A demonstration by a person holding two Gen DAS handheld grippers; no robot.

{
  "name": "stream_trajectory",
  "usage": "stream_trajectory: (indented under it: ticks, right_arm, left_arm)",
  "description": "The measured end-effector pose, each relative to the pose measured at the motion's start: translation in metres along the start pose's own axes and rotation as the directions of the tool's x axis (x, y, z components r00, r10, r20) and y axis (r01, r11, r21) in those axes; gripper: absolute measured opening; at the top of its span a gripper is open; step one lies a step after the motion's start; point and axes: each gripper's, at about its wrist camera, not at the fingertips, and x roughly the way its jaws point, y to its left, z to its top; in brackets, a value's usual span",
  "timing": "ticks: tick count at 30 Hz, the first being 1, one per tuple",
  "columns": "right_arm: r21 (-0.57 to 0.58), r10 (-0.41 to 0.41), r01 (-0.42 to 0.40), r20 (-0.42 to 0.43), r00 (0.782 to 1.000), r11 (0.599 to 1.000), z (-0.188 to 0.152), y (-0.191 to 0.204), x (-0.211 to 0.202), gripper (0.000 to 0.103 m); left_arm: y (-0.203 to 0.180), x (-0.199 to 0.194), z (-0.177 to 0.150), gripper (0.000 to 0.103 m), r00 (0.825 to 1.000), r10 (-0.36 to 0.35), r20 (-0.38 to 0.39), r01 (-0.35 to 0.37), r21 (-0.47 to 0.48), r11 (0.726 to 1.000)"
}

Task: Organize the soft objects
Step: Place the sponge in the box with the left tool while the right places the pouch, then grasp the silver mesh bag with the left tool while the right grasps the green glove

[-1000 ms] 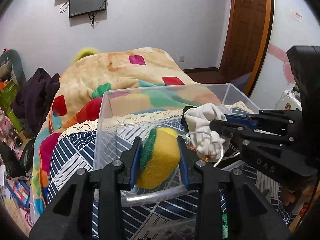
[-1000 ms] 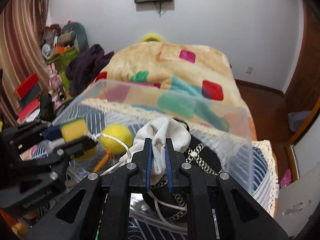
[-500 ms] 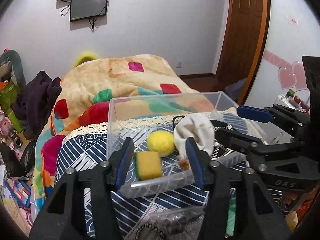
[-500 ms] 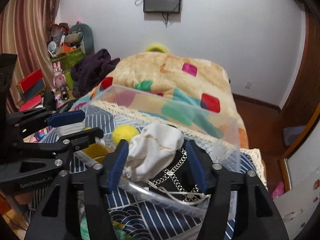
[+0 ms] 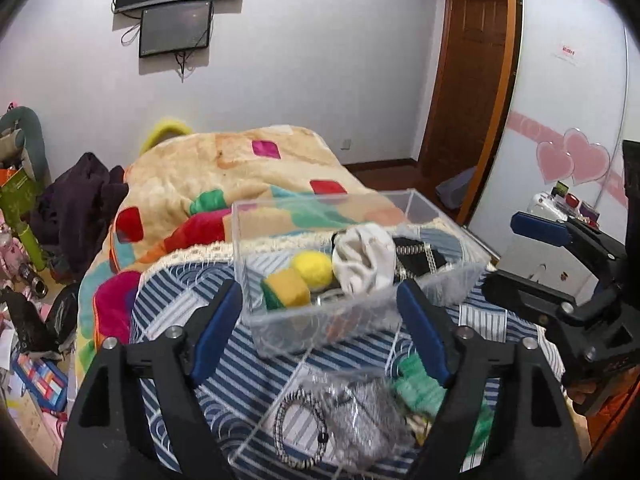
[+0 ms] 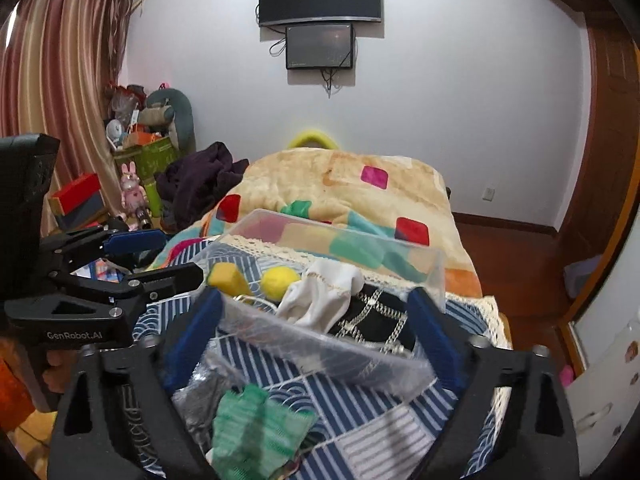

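A clear plastic box [image 5: 360,322] [image 6: 438,270] stands on the striped cloth. In it lie a yellow-green sponge [image 5: 286,288] [image 6: 226,276], a yellow ball [image 5: 312,266] [image 6: 279,281], a white drawstring pouch [image 5: 366,260] [image 6: 320,294] and a black chained bag [image 5: 420,254] [image 6: 380,316]. My left gripper [image 5: 320,324] is open and empty, in front of the box. My right gripper [image 6: 314,332] is open and empty, also pulled back from the box. A green mesh item [image 6: 256,428] [image 5: 424,384] and a grey shiny pouch [image 5: 360,416] [image 6: 204,392] lie on the cloth near me.
A striped cloth [image 5: 256,364] covers the surface; behind it is a bed with a patterned blanket [image 5: 224,176]. A dark garment [image 6: 196,184] and clutter sit at the left. A door [image 5: 468,80] is at the right, a screen [image 6: 320,46] on the wall.
Both grippers opened, leaving the sponge and the white pouch in the box, then drew back and up from the box.
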Motion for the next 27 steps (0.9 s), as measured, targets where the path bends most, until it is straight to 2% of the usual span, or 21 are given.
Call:
stream_trajectory:
  ticks: [6, 10, 11, 12, 16, 19, 21, 23, 27]
  right_arm:
    - [-0.019, -0.003, 0.003, -0.029, 1.000, 1.000, -0.027, 0.013, 0.002, 0.096]
    - [-0.004, 0.027, -0.027, -0.082, 0.996, 1.000, -0.046, 0.018, 0.007, 0.096]
    - [0.004, 0.037, -0.037, -0.092, 0.995, 0.999, -0.051, 0.018, 0.009, 0.095]
    - [0.012, 0.048, -0.047, -0.104, 0.993, 0.999, -0.056, 0.019, 0.011, 0.095]
    - [0.043, 0.071, -0.066, -0.154, 0.986, 0.997, -0.071, 0.018, 0.017, 0.076]
    - [0.080, 0.102, -0.089, -0.184, 0.978, 0.993, -0.078, 0.015, 0.022, 0.063]
    - [0.084, 0.106, -0.091, -0.195, 0.975, 0.992, -0.082, 0.014, 0.023, 0.054]
    - [0.093, 0.116, -0.099, -0.207, 0.971, 0.991, -0.086, 0.013, 0.025, 0.041]
    - [0.071, 0.104, -0.091, -0.206, 0.973, 0.993, -0.093, 0.016, 0.024, 0.034]
  left_arm:
    - [-0.001, -0.002, -0.031, 0.080, 0.998, -0.015, -0.056, 0.015, 0.000, 1.000]
    - [-0.003, -0.001, -0.052, 0.080, 0.996, -0.024, -0.090, 0.024, 0.006, 1.000]
    - [-0.004, -0.002, -0.056, 0.078, 0.995, -0.027, -0.093, 0.028, 0.009, 1.000]
    - [-0.006, -0.002, -0.060, 0.073, 0.995, -0.032, -0.096, 0.033, 0.009, 0.999]
    - [-0.010, 0.001, -0.073, 0.051, 0.983, -0.118, -0.143, 0.115, -0.025, 0.993]
    - [-0.013, 0.003, -0.080, 0.041, 0.978, -0.138, -0.154, 0.134, -0.033, 0.990]
    - [-0.015, 0.004, -0.083, 0.038, 0.974, -0.159, -0.162, 0.153, -0.045, 0.987]
    - [-0.018, 0.006, -0.085, 0.038, 0.971, -0.166, -0.174, 0.160, -0.051, 0.986]
    - [-0.023, 0.014, -0.090, 0.038, 0.968, -0.158, -0.197, 0.153, -0.041, 0.987]
